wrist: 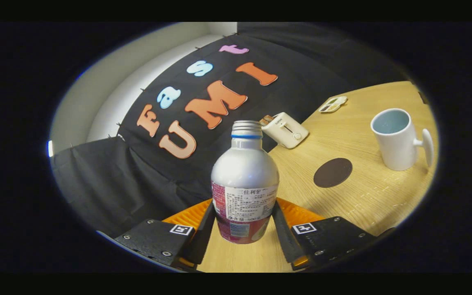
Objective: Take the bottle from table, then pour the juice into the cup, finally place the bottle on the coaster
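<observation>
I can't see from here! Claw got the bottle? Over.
Claw shut on bottle, cap off. Cup and coaster beyond. Nothing between.

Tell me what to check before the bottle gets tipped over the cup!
1. Grip: the gripper has a finger on each side of the bottle, touching its lower part. Ok.
2. Bottle lifted off the table: cannot tell; its base looks close to the wood.
3. Cap: the top has bare threads and a blue ring, so the cap looks off. Ok.
4. Cup: upright, mouth open, beyond the fingers and off to the side. Ok.
5. Cup empty: looks so, but cannot tell for sure.
6. Coaster: bare, lying flat between bottle and cup. Ok.
</observation>
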A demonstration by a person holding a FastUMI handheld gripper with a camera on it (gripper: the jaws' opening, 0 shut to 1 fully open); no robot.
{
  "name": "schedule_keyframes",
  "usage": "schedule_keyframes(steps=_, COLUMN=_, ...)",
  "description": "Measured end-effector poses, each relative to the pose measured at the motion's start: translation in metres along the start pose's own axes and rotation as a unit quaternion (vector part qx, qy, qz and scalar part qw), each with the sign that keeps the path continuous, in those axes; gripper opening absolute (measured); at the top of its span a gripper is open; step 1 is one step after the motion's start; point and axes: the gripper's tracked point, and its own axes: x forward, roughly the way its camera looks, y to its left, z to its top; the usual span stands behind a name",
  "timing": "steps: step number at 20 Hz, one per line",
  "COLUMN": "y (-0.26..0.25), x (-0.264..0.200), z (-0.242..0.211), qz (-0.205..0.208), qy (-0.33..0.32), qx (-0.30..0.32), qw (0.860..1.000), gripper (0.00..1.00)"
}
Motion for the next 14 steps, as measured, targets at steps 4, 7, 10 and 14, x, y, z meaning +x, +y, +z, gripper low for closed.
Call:
schedule_keyframes(steps=4, y=-0.004, x=0.014, z=0.010, qz=0.003, qy=-0.009, qx=0.065, qw=0.998, gripper=0.73)
schedule_keyframes(steps=7, y=-0.011, x=0.019, z=0.024, qz=0.009, qy=-0.027, qx=0.124, qw=0.992, gripper=0.73)
schedule_keyframes(steps=10, y=-0.024, x=0.018, z=0.033, qz=0.006, qy=-0.041, qx=0.168, qw=0.985, gripper=0.73)
schedule_keyframes(steps=14, y=-0.030, x=0.020, z=0.040, qz=0.000, qy=-0.050, qx=0.215, qw=0.975, gripper=0.73)
